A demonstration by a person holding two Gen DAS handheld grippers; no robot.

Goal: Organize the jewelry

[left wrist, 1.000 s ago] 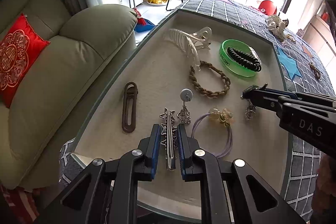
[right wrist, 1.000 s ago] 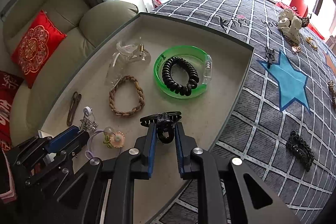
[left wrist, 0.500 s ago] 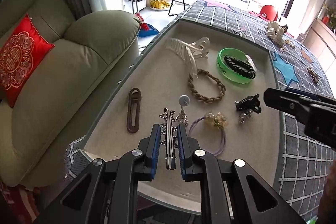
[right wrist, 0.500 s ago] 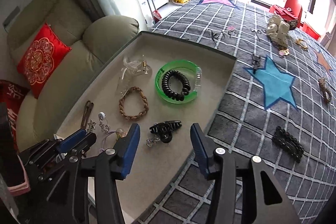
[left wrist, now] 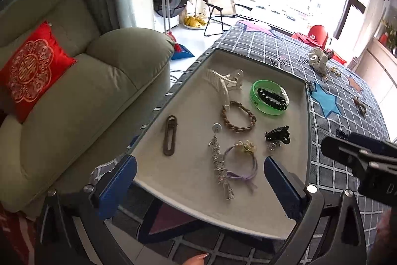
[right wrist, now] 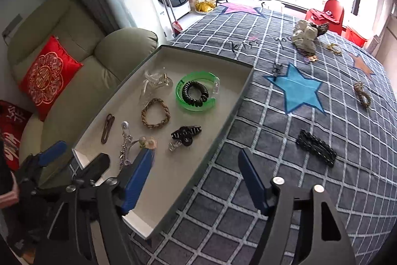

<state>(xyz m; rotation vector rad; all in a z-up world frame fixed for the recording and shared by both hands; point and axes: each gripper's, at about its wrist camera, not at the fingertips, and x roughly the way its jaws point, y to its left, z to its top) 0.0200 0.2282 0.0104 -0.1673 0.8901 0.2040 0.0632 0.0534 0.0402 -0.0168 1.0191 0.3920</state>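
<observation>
A cream-lined tray [left wrist: 307,131] holds the jewelry. A silver star hair clip [left wrist: 220,165] lies free near its front edge. My left gripper [left wrist: 198,175] hangs above and behind the clip, jaws opening wide, nothing between them. A black claw clip [right wrist: 186,134] rests in the tray beside a small crystal piece. My right gripper [right wrist: 196,178] hovers over the tray's right rim [right wrist: 223,131], its jaws opening and empty. On the checked cloth a black barrette [right wrist: 316,150] lies to the right.
The tray also holds a green bangle [left wrist: 269,97] around a black coil tie, a braided bracelet [left wrist: 238,117], a brown clip [left wrist: 170,138], a purple hair tie [left wrist: 243,160] and a clear claw clip [left wrist: 225,81]. More pieces [right wrist: 362,94] lie on the cloth. A sofa [left wrist: 99,91] stands left.
The left gripper let go of the silver star clip and drew up and back. The right gripper released the black claw clip into the tray, opened wider and rose.
</observation>
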